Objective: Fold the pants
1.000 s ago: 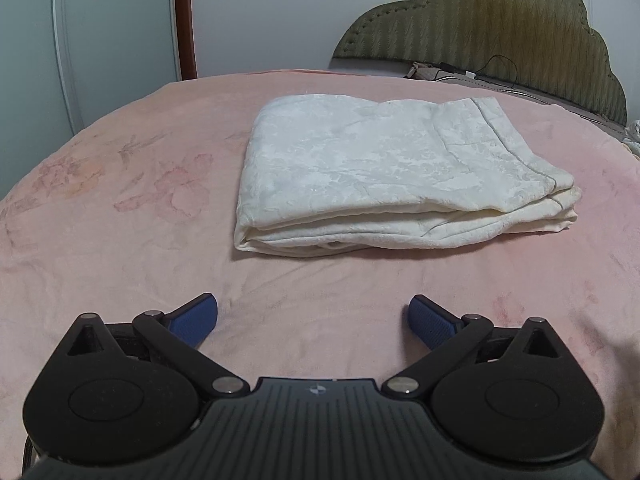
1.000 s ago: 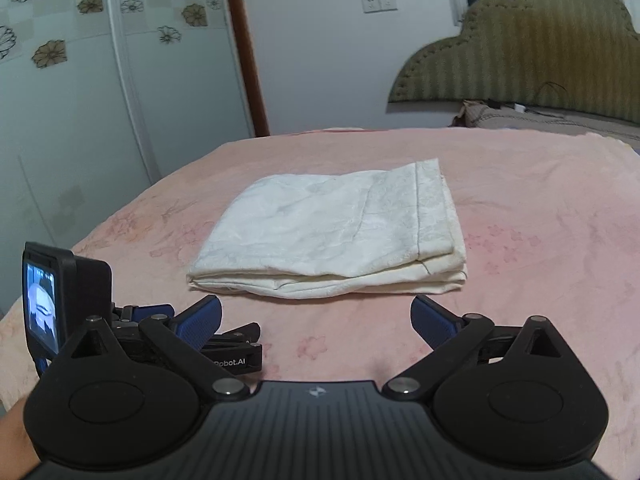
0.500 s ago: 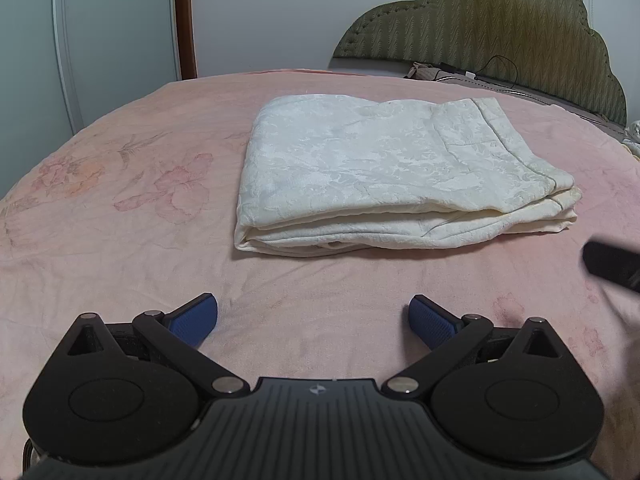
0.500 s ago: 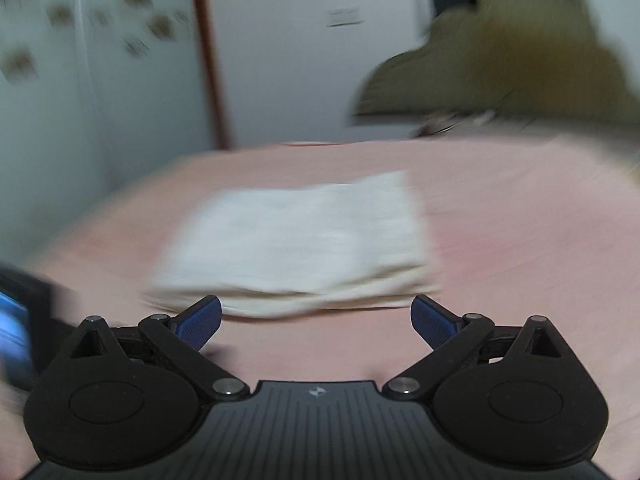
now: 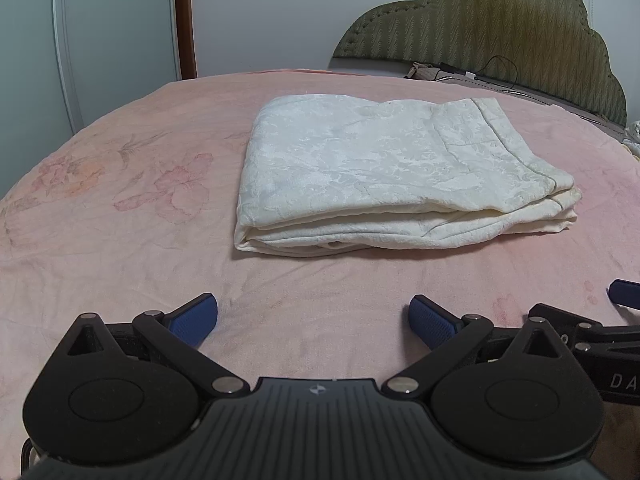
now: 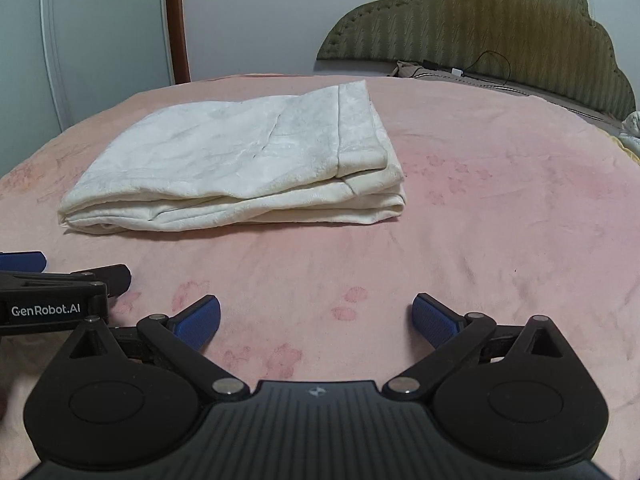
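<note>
Cream white pants (image 5: 384, 176) lie folded into a flat stacked rectangle on the pink bed (image 5: 120, 240). They also show in the right wrist view (image 6: 240, 168), left of centre. My left gripper (image 5: 314, 320) is open and empty, low over the blanket, in front of the pants and apart from them. My right gripper (image 6: 316, 320) is open and empty too, in front of the pants' right end. The right gripper's fingers (image 5: 624, 292) show at the right edge of the left wrist view, and the left gripper's fingers (image 6: 24, 262) at the left edge of the right wrist view.
An olive padded headboard (image 5: 500, 24) stands at the back right, with a cable (image 5: 496, 68) and small items below it. A wardrobe door (image 6: 100, 40) and a brown door frame (image 6: 176, 20) stand at the back left. A white bundle (image 6: 632, 128) lies at the right bed edge.
The right gripper has swung to the right and closer beside the left one, so the pants sit further left in its view. The left gripper has stayed still.
</note>
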### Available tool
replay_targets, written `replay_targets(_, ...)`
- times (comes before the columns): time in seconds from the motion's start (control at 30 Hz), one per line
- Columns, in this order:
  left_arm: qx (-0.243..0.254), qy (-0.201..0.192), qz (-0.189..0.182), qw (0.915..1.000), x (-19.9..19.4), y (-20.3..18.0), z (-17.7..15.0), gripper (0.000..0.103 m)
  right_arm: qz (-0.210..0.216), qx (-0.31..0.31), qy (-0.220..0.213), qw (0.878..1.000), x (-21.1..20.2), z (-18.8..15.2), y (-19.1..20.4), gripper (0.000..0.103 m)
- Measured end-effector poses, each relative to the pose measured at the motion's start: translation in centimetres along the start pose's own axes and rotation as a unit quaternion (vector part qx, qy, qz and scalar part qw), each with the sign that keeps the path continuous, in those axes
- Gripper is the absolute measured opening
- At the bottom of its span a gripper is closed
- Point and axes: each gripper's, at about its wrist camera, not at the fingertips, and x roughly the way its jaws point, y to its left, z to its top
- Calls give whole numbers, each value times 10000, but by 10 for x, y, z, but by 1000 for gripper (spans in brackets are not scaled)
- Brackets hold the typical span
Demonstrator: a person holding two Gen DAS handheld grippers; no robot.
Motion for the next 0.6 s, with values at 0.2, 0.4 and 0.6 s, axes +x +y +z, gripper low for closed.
replay_targets(0.2,-72,-26,155,9999,-2,-7,0,103,-133,-4,-36,9999,4,6,4,103)
replay_targets(0.4,-172,-29,172,9997,-3,-6,-1,103,-56,-168,22,9998,7,6,0,103)
replay_targets(0.6,-177,-38,124,9998,-4,-3,-2,103,48,-111,76,9999,10,5,-4,103)
